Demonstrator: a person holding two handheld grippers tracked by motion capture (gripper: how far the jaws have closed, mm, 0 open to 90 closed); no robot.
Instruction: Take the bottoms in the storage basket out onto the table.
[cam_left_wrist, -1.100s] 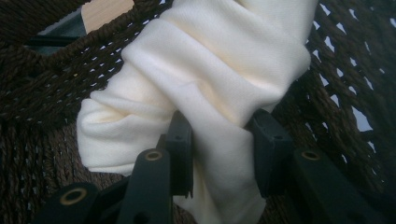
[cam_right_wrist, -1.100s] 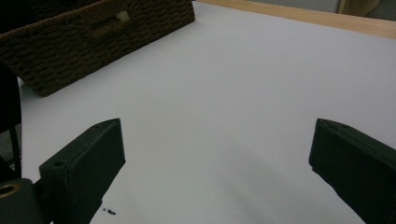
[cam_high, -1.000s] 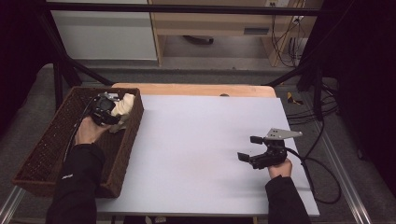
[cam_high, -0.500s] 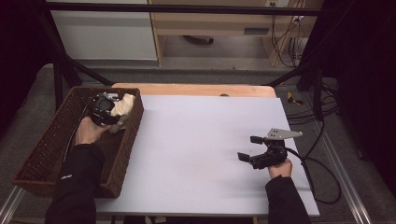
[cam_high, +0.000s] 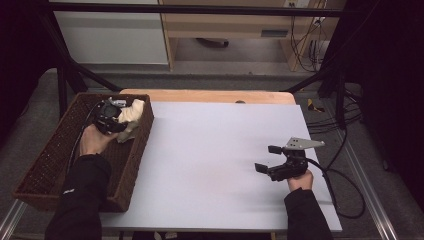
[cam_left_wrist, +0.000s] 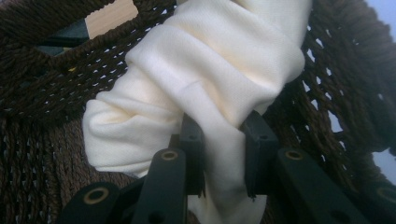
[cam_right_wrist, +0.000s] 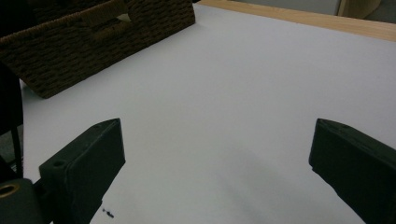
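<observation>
While the cream cloth (cam_left_wrist: 196, 88) lies bunched in the far corner of the wicker basket (cam_high: 50, 165), partly draped on the basket's wall, the left gripper (cam_left_wrist: 223, 140) has just been closing and now pinches a fold of that fabric between its jaws. Judged from this, the grasp is made, but the lift and the carry onto the white table (cam_high: 215, 150) remain to be done. Well apart from the basket, the right gripper (cam_high: 267, 158) waits low over the table with jaws spread wide, nothing between them.
</observation>
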